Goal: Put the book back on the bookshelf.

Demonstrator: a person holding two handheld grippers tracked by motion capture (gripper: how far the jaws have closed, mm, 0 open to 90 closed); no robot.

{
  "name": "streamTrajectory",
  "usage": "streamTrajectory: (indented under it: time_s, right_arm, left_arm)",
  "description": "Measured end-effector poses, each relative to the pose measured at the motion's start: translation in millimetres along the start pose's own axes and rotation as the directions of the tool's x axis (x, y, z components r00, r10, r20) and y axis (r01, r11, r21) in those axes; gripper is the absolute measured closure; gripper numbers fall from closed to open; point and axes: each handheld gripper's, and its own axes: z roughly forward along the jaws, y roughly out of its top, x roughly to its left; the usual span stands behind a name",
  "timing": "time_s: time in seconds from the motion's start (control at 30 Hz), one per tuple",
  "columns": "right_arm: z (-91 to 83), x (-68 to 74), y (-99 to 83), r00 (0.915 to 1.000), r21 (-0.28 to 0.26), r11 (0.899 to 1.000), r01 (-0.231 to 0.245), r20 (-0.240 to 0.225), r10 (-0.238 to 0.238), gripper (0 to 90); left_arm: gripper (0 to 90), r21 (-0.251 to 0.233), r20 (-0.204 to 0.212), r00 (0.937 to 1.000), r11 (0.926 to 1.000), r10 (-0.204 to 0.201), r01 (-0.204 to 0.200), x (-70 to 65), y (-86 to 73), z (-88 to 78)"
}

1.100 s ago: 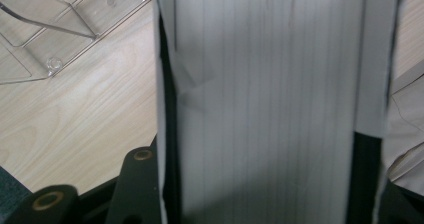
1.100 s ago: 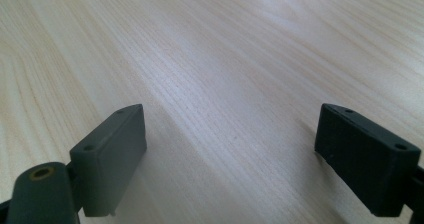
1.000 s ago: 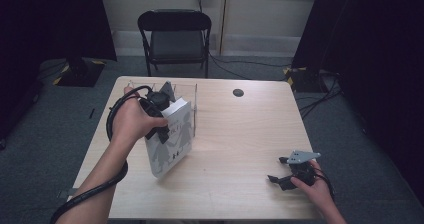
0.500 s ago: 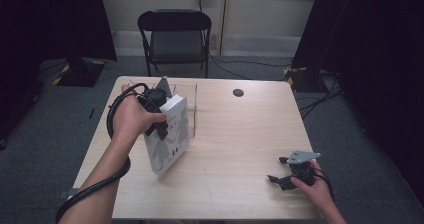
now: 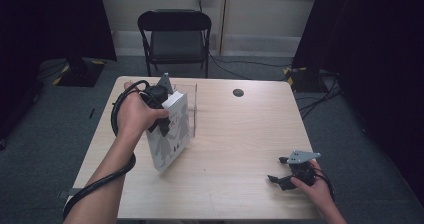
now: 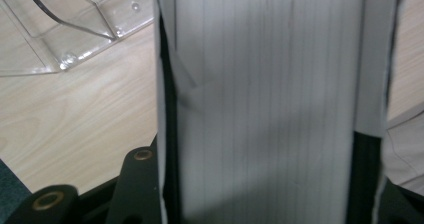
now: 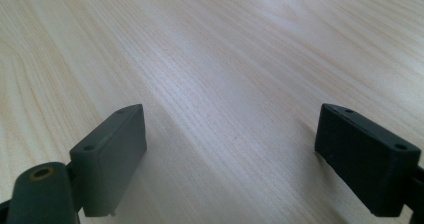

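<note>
You've tipped the white book (image 5: pixel 170 134) upright since the earlier frame; your left tool (image 5: pixel 159 115) clenches its top edge, ready for the clear acrylic holder (image 5: pixel 191 109) behind. Your right tool (image 5: pixel 286 180) rests released on the tabletop (image 5: pixel 240 134).

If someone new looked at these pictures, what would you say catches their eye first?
Most striking is the white book, standing tilted on the left half of the table, clamped at its top by the left gripper. Just behind it stands a clear plastic holder. Near the front right corner, the right gripper rests low over bare wood with its jaws open.
</note>
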Motion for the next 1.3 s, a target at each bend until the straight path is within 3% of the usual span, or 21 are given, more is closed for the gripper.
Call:
streamTrajectory:
  time_s: [0.13,0.4,0.67,1.3]
  right_arm:
    - [0.0,0.0,0.0,1.0,0.0,1.0,0.0,0.0,0.0,12.5]
    - [0.0,0.0,0.0,1.0,0.0,1.0,0.001,-0.001,-0.001,12.5]
    - [-0.2,0.0,-0.4,1.0,-0.002,1.0,0.001,0.0,-0.001,12.5]
    - [-1.0,0.3,-0.7,1.0,0.002,1.0,-0.003,0.0,0.003,12.5]
  left_arm:
    - [53.0,0.0,0.003,0.9994,0.9994,-0.034,0.034,0.2,4.8,-0.4]
    - [53.0,0.005,0.0,0.9992,0.9991,-0.041,0.041,-0.9,17.0,2.0]
    - [53.0,-0.01,0.003,0.9968,0.9968,-0.08,0.08,1.4,24.2,3.9]
    - [53.0,-0.009,-0.015,0.9956,0.9957,-0.093,0.093,-0.2,34.9,4.7]
